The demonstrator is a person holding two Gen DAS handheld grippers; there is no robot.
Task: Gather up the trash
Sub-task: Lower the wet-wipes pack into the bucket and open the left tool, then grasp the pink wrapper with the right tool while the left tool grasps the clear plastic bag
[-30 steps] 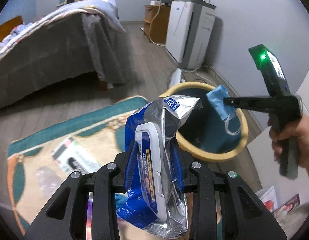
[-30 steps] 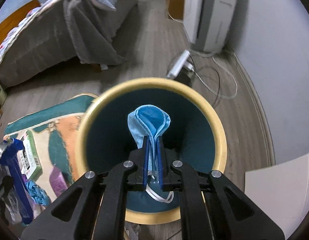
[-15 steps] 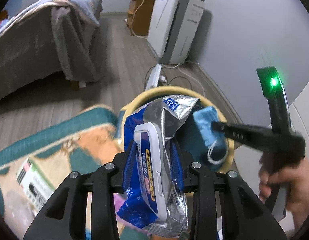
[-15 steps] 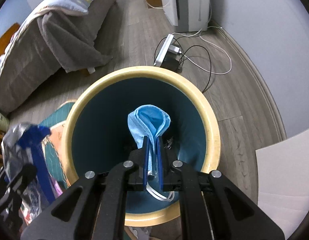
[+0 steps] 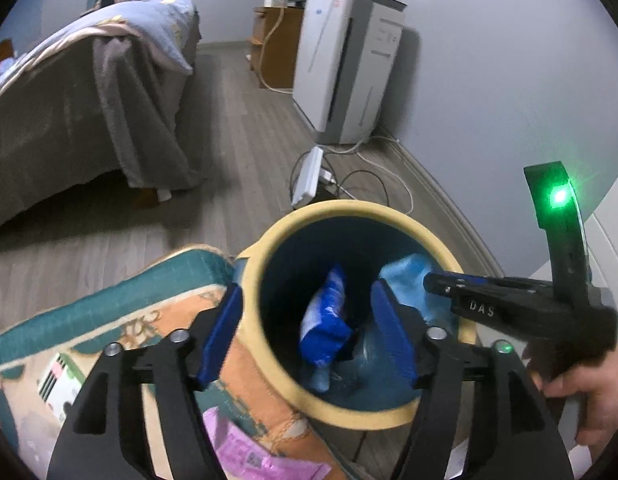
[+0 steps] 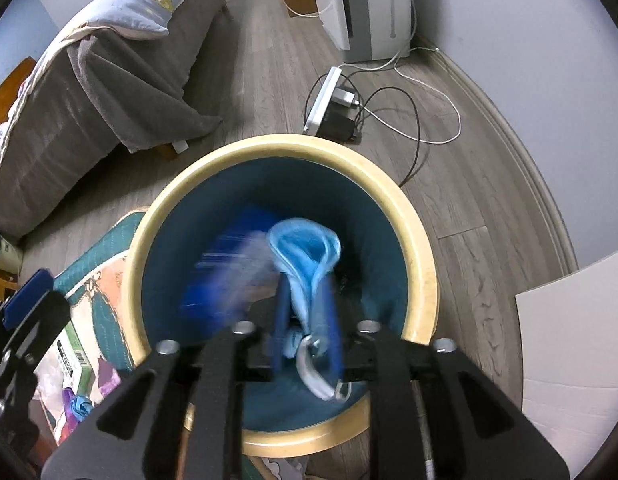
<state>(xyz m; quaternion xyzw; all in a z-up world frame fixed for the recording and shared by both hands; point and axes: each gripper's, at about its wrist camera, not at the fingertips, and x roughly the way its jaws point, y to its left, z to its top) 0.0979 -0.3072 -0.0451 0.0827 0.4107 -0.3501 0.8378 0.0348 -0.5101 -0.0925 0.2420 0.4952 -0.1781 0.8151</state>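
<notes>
Two pieces of trash are going into the bin [image 6: 423,264] at once, so the step in hand is a clean release over its mouth. The left gripper [image 5: 307,330] hangs above the near edge of the bin with its jaws opening and already wide, nothing between them; the blue wipes pack [image 5: 325,320] is clear of the pads and sits inside the bin, blurred in the right wrist view as if dropping. The right gripper [image 6: 307,312] points steeply down into the bin, its jaws opening but narrow, and the blue face mask [image 6: 305,252] hangs between them; I cannot tell whether the pads press on it. To do this well, I judge the right jaws should spread further, since an ear loop [image 6: 315,372] drapes near the finger bases and could snag, and both grippers should stay inside the yellow rim until the pieces are clear

The mask is pale blue, soft and folded, with a white loop. The pack is crumpled foil, blue and silver. More litter lies on the rug [image 5: 109,304] to the left of the bin
</notes>
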